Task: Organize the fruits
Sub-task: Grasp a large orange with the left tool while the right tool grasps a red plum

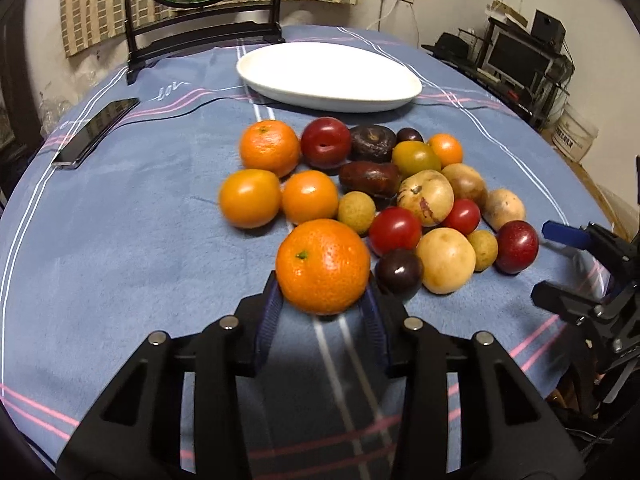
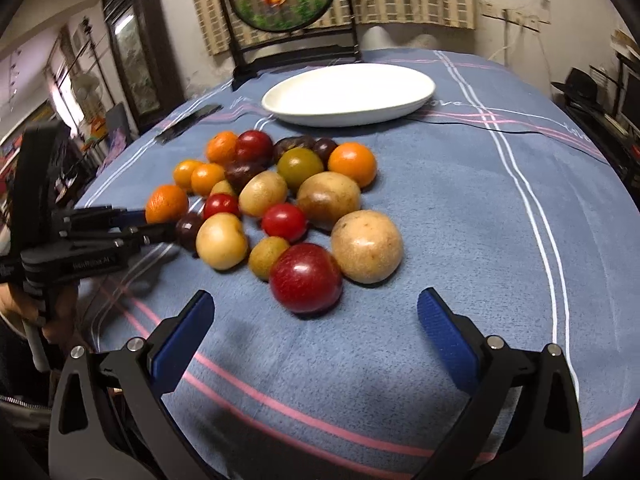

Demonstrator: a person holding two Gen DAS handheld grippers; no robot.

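A pile of mixed fruits lies on the blue tablecloth: oranges, red plums, tomatoes, yellow passion fruits, dark ones. My left gripper (image 1: 323, 300) is shut on a large orange (image 1: 322, 266) at the near left of the pile; it also shows in the right wrist view (image 2: 166, 203). My right gripper (image 2: 316, 312) is open and empty, just in front of a red plum (image 2: 306, 278). It shows at the right edge of the left wrist view (image 1: 552, 264). An empty white oval plate (image 1: 328, 76) stands behind the pile.
A black phone (image 1: 96, 132) lies at the left on the tablecloth (image 1: 120, 240). A dark framed round screen (image 1: 200, 8) stands at the back edge. Shelves and equipment stand beyond the table at the right.
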